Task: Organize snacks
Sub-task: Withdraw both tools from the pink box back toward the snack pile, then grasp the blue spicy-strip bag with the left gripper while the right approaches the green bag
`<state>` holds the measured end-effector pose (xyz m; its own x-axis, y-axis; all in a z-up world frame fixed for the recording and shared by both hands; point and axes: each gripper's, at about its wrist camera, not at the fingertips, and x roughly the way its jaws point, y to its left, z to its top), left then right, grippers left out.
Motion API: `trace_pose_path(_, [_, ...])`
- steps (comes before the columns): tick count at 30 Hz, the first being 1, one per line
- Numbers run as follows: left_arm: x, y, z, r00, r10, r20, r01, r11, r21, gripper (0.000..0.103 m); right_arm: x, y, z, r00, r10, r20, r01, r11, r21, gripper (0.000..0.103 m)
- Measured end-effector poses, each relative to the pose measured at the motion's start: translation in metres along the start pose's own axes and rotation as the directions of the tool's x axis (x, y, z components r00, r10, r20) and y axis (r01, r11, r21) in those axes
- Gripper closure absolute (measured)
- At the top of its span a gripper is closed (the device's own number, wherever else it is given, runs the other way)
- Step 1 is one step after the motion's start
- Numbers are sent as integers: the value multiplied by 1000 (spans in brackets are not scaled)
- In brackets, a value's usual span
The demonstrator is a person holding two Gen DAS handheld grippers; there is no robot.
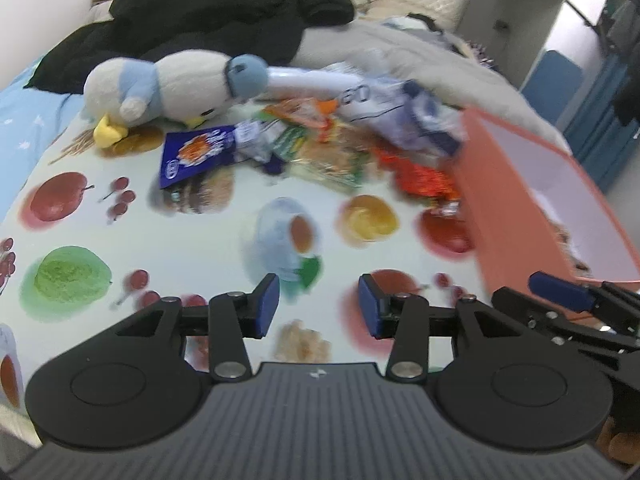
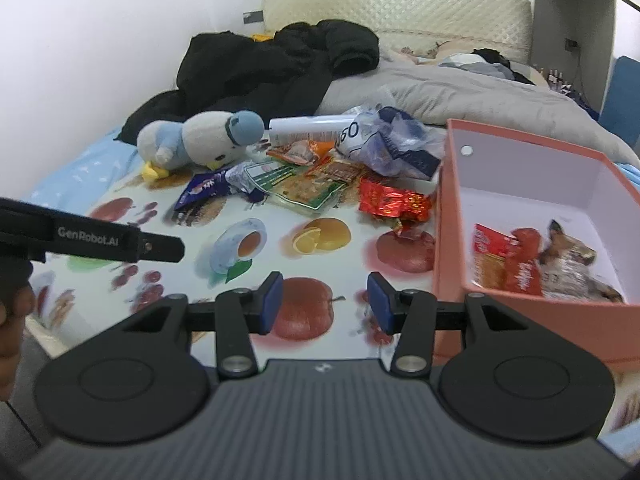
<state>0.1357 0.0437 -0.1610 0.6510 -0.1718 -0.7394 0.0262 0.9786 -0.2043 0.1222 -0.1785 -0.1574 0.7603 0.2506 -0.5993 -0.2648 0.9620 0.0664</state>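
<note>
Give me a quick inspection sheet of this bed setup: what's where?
Surface: fruit-print sheet over the bed.
Job's things: snack packets piled loose; pink box beside them holds a few packets.
Clutter: plush penguin, black jacket, white tube, crumpled plastic bag.
Grippers: left gripper and right gripper open, fingers empty.
Cables: nothing seen.
Surroundings: grey duvet, padded headboard, white wall.

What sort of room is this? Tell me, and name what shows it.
Most likely a bedroom. The snacks lie on a fruit-print cloth spread over a bed, with a padded headboard against the wall, a rumpled grey duvet behind the pile, and a plush toy beside a black jacket.
</note>
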Motion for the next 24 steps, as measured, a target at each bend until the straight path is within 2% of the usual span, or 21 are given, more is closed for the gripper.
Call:
trace_pose_path(8, [61, 52, 23, 995, 98, 2, -98, 995, 8, 54, 78, 19, 6, 999, 9, -46, -11, 999, -50, 54])
trace_pose_path(14, [97, 89, 49, 990, 143, 17, -142, 989, -36, 54, 133, 38, 17, 996, -31, -78, 17, 983, -184, 55])
trace_pose_path(19, [124, 92, 65, 985, 171, 25, -172, 983, 58, 54, 169, 51, 31, 998, -51, -47, 36, 958, -286, 55])
trace_pose_path(24, [142, 88, 81, 980, 181, 79, -192, 967, 166, 54, 200, 69, 43, 999, -44, -14, 35, 928, -371, 56])
